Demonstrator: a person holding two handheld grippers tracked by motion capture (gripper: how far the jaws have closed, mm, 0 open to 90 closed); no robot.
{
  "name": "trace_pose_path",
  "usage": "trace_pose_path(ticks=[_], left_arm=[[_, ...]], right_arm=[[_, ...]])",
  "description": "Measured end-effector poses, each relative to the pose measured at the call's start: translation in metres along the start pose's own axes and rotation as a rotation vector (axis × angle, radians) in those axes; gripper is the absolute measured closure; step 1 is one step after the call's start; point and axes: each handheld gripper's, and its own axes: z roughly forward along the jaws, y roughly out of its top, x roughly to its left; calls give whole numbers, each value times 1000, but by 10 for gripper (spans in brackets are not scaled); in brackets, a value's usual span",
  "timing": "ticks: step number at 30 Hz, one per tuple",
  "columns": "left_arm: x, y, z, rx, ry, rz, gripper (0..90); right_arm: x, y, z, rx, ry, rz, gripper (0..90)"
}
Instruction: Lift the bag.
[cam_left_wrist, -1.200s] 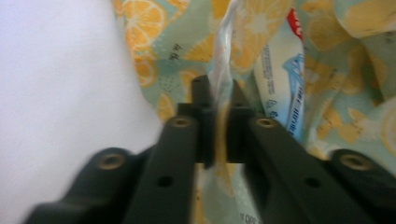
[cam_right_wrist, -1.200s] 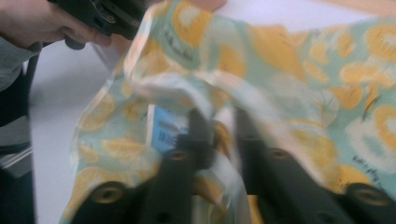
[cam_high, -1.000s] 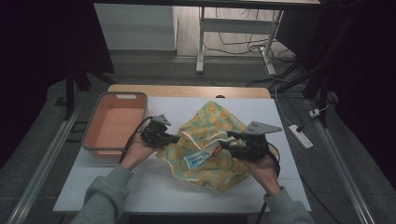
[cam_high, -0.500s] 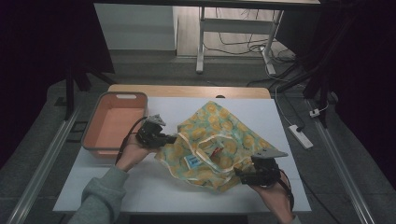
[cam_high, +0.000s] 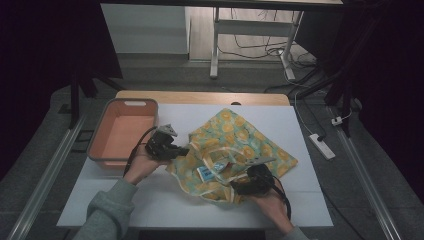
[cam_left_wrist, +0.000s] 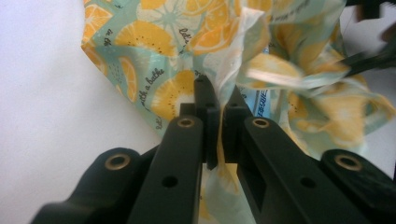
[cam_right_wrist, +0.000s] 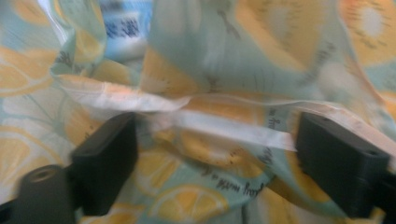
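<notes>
A crumpled cloth bag with a yellow citrus print on pale teal (cam_high: 235, 145) lies on the white table (cam_high: 150, 200). A blue and white packet (cam_high: 206, 172) shows in its open mouth. My left gripper (cam_high: 181, 150) is shut on the bag's left edge (cam_left_wrist: 205, 70), the fabric pinched between its jaws. My right gripper (cam_high: 239, 186) sits low over the bag's near side, jaws wide open, with a pale hem strip (cam_right_wrist: 219, 123) running across the gap between them. The right gripper view is blurred.
A salmon-coloured bin with a grey rim (cam_high: 107, 131) stands at the table's left, just beyond my left hand. A white power strip (cam_high: 322, 146) lies on the floor off the right edge. Bare table stretches in front of the bag.
My right gripper has moved down and toward the near edge of the bag, from its right side to its front. The bag has spread flatter. My left gripper has kept its hold.
</notes>
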Motion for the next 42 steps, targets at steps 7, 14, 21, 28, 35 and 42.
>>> trace_pose_path(ticks=[7, 14, 21, 28, 35, 42], left_arm=[[2, -4, -4, -2, 4, -8, 878], [-3, -9, -23, -47, -11, -8, 880], [-14, -15, -56, -146, -60, -13, 882], [-27, -15, -91, -294, -52, 1, 883], [-46, -8, -140, -485, -61, 41, 884], [-59, 5, -172, -622, -70, 53, 883]], right_arm=[[10, -4, 4, -8, -21, -114, 750], [7, -1, -26, -104, 10, -182, 886], [0, 31, -104, -363, -17, -214, 890], [-13, 57, -144, -510, 11, -187, 891], [-19, 80, -180, -639, -12, -153, 893], [-31, 118, -199, -708, -7, -128, 893]])
